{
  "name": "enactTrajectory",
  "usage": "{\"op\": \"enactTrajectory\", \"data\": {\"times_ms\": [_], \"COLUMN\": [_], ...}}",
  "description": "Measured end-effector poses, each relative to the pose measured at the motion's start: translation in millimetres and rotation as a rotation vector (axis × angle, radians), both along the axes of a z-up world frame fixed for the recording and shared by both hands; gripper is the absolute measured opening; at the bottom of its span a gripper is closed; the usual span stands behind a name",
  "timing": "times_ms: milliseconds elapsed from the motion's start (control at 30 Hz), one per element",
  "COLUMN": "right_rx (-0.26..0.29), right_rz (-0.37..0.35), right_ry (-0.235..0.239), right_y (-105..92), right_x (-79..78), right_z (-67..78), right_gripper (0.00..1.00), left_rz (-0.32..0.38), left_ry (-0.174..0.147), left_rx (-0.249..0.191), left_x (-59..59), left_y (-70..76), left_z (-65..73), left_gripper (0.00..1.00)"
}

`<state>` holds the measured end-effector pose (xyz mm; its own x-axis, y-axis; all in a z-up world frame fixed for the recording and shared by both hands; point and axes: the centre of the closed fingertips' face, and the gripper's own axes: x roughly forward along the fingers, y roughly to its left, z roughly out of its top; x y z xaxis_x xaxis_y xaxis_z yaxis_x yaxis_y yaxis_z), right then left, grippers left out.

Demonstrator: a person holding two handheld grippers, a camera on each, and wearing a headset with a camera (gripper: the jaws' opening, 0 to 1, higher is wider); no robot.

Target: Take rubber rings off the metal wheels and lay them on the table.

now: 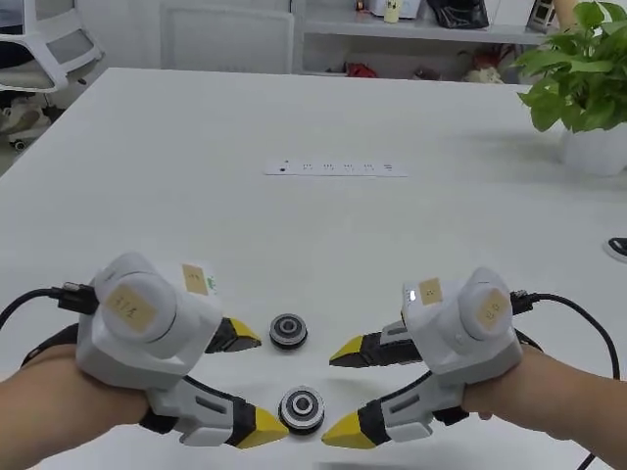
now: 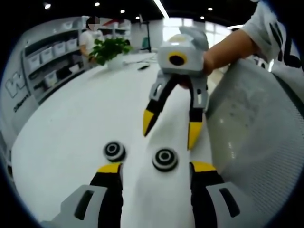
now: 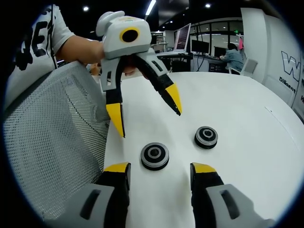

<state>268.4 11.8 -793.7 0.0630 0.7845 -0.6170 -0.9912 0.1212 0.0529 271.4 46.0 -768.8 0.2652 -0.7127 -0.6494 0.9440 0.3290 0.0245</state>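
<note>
Two metal wheels with black rubber rings lie flat on the white table (image 1: 323,235). The near wheel (image 1: 301,408) sits between the two facing grippers; the far wheel (image 1: 288,331) lies just beyond it. My left gripper (image 1: 257,384) is open with yellow tips to the left of the wheels. My right gripper (image 1: 336,392) is open and faces it from the right. In the left gripper view the near wheel (image 2: 165,159) lies just ahead of my open jaws, the far wheel (image 2: 114,151) to its left. In the right gripper view the near wheel (image 3: 154,156) sits ahead of the jaws, the far wheel (image 3: 206,137) to its right.
A flush power strip (image 1: 336,168) is set in the table's middle. A potted plant (image 1: 586,78) stands at the far right, and a small black object (image 1: 617,248) lies at the right edge. A mesh chair (image 3: 52,142) stands at the table's near side.
</note>
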Motion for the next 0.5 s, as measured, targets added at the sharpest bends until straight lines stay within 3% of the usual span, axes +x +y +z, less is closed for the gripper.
{"op": "enactTrajectory", "data": {"times_ms": [500], "right_rx": [0.003], "right_rz": [0.002], "right_ry": [0.003], "right_y": [0.0], "right_x": [-0.8], "right_z": [-1.4], "right_gripper": [0.45], "left_rz": [-0.055], "left_ry": [0.014], "left_rx": [-0.003], "left_x": [-5.8], "left_y": [-11.4], "left_z": [-5.6], "left_gripper": [0.45]}}
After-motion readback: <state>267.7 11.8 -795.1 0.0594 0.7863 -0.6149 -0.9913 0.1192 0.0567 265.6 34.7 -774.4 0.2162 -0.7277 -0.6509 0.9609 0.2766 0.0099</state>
